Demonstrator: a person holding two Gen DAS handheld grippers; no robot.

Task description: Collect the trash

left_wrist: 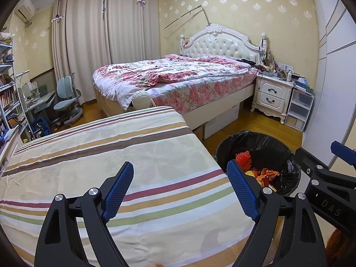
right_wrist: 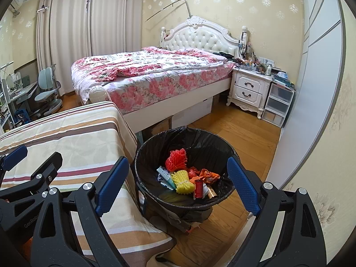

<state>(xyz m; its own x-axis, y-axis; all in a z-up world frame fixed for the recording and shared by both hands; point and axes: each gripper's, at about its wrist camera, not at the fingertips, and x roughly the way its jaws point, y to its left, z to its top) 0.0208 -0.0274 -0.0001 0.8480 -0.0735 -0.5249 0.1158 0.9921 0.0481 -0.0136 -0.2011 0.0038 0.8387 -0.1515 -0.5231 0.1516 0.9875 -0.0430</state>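
A round bin with a black liner (right_wrist: 155,146) stands on the wooden floor beside the striped cloth-covered surface (right_wrist: 73,142). Inside lie a red foam net (right_wrist: 176,159), a yellow foam net (right_wrist: 183,181), a red can (right_wrist: 198,188), orange wrappers (right_wrist: 208,174) and other scraps. My right gripper (right_wrist: 178,183) is open and empty, hovering above the bin. My left gripper (left_wrist: 180,188) is open and empty above the striped surface (left_wrist: 111,151), with the bin (left_wrist: 287,155) to its right. The right gripper's body (left_wrist: 327,178) shows at the left wrist view's right edge.
A bed with a floral quilt (right_wrist: 151,71) stands behind, with a white nightstand (right_wrist: 249,89) and plastic drawers (right_wrist: 278,102) at its right. A wardrobe door (right_wrist: 311,89) lines the right side. A desk chair (left_wrist: 66,98) and bookshelves (left_wrist: 9,102) stand at left.
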